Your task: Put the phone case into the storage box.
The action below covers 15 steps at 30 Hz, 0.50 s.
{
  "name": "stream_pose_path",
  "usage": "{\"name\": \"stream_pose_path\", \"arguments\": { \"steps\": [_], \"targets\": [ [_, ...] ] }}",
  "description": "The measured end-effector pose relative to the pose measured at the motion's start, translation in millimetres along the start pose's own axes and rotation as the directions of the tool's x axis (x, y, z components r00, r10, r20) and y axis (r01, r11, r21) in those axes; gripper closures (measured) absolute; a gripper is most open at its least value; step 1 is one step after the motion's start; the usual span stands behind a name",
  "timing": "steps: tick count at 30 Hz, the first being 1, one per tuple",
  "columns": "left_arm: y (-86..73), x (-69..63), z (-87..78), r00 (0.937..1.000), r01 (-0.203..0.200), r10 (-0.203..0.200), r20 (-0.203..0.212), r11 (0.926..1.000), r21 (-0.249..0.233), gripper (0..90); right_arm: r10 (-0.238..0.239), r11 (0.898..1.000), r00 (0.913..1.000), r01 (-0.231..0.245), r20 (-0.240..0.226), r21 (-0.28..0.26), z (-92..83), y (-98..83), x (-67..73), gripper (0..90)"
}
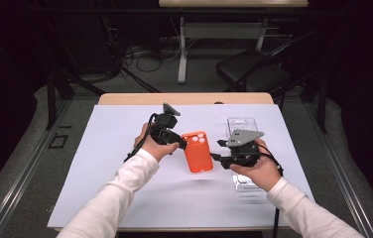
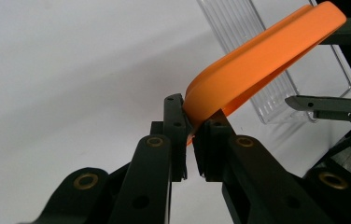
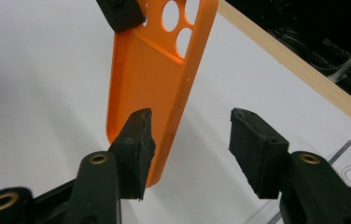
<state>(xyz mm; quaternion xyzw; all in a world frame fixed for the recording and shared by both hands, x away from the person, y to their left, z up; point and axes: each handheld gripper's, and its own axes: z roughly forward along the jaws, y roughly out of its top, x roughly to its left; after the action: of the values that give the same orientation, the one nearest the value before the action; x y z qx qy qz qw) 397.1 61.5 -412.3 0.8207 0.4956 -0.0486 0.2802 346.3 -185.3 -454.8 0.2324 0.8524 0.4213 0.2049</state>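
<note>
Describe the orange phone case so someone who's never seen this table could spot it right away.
On the white table, look midway between the person's two hands. The orange phone case hangs there, pinched at one corner by the left hand-held gripper. It alone is brightly coloured; the nearby clear plastic case is transparent.

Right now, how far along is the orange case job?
Done: the orange case is lifted off the sheet, pinched at one corner by the left gripper. In hand: the right gripper is open, jaws either side of the case's lower edge, not clamped. Left: the clear case lies on the sheet, untouched.
</note>
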Motion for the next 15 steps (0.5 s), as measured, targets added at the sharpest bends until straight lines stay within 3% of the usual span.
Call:
{"name": "stream_pose_path", "arguments": {
  "steps": [15],
  "targets": [
    [13.4,7.9,4.5,0.9985,0.024,-0.021,-0.05,0.9989,0.042,83.9,0.006,0.997,0.9997,-0.004,-0.022,0.073,11.1,20.3,-13.1,47.8]
  ]
}}
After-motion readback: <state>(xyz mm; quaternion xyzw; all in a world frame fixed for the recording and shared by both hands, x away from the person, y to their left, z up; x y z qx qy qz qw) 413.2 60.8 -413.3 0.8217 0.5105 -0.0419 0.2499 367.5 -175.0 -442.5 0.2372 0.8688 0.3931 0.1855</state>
